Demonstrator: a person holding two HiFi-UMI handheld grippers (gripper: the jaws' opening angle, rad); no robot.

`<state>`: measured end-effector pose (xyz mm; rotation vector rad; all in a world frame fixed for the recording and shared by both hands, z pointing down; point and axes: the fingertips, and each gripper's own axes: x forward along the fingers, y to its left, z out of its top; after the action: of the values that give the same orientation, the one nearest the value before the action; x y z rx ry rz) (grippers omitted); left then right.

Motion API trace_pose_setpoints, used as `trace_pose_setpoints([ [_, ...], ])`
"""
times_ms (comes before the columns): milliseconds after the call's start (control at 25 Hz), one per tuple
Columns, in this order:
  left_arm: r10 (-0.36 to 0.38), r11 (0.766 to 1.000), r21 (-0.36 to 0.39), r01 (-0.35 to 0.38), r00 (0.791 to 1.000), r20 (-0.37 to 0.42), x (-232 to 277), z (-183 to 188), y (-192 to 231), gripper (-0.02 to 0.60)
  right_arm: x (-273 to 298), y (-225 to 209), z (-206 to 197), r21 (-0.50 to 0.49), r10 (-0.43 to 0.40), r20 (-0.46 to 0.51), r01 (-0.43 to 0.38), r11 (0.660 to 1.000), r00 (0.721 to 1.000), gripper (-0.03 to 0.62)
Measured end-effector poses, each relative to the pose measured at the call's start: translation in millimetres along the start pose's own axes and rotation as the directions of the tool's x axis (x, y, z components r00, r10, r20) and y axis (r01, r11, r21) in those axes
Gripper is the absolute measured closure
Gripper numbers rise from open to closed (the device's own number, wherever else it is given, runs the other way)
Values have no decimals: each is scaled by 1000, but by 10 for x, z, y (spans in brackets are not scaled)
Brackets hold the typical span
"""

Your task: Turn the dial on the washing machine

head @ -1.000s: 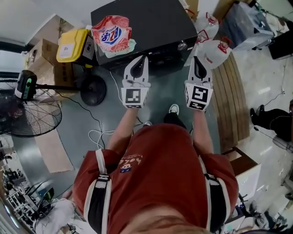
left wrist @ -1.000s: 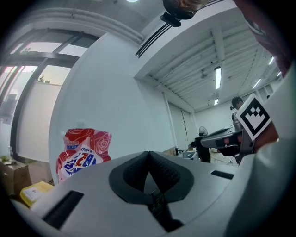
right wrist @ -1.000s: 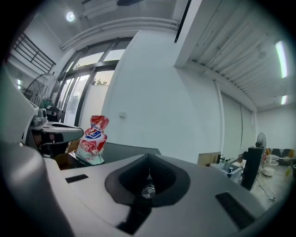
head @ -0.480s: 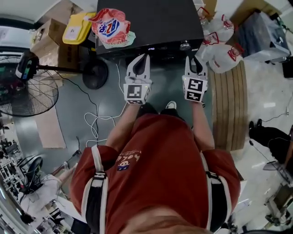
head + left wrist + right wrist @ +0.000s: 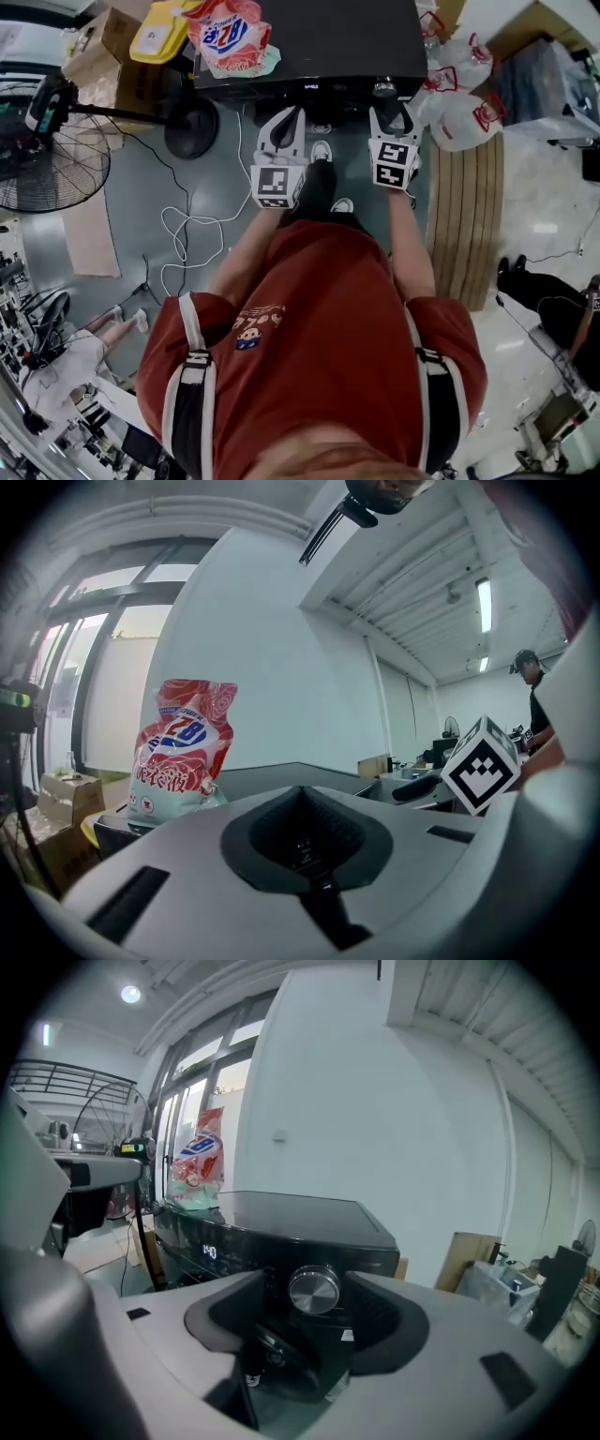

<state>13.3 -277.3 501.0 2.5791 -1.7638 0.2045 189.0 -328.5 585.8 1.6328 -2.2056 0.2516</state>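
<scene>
The black washing machine [image 5: 309,37] stands in front of me, its silver dial [image 5: 382,89] on the front panel at the right. My right gripper [image 5: 393,114] hangs just short of that dial. In the right gripper view the dial [image 5: 314,1290] shows in the gap of the right gripper [image 5: 314,1321]. Its jaws have just been opening and stand open, with no pad touching the dial. My left gripper [image 5: 292,116] is shut and empty, level with the panel's middle. In the left gripper view the left gripper [image 5: 307,860] fills the lower half of the picture.
A red and white detergent bag [image 5: 228,33] stands on the machine's top left corner. To the left are a yellow box [image 5: 159,28], cardboard boxes [image 5: 98,52], a floor fan [image 5: 47,159] and loose cable [image 5: 187,234]. White bags [image 5: 464,117] and a wooden pallet [image 5: 469,216] lie to the right.
Both grippers have dropped and closed in on the machine's front. The right jaws, shut a second ago, have spread apart. The left jaws stay shut.
</scene>
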Motion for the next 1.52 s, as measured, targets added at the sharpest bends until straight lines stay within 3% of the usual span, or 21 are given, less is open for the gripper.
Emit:
trace_pose_setpoints([
  [80,0,1000,0,0,1000,1,25,-42,16,572,91,1,-42,-12,-8,-12,7,1000,1000,297],
  [480,18,999,-29,-19,999,-30,190,-293,180,572,521,23,-201,-58,-12,-79,7,998,997,278],
  [1120,20,999,-49,-24,996,-91,289,-562,317,572,846,-64,-308,-114,-94,-137,78,990,986,315],
  [1520,6,999,-51,-11,995,-96,294,-607,327,572,859,-62,-335,-77,-79,-131,69,995,988,318],
])
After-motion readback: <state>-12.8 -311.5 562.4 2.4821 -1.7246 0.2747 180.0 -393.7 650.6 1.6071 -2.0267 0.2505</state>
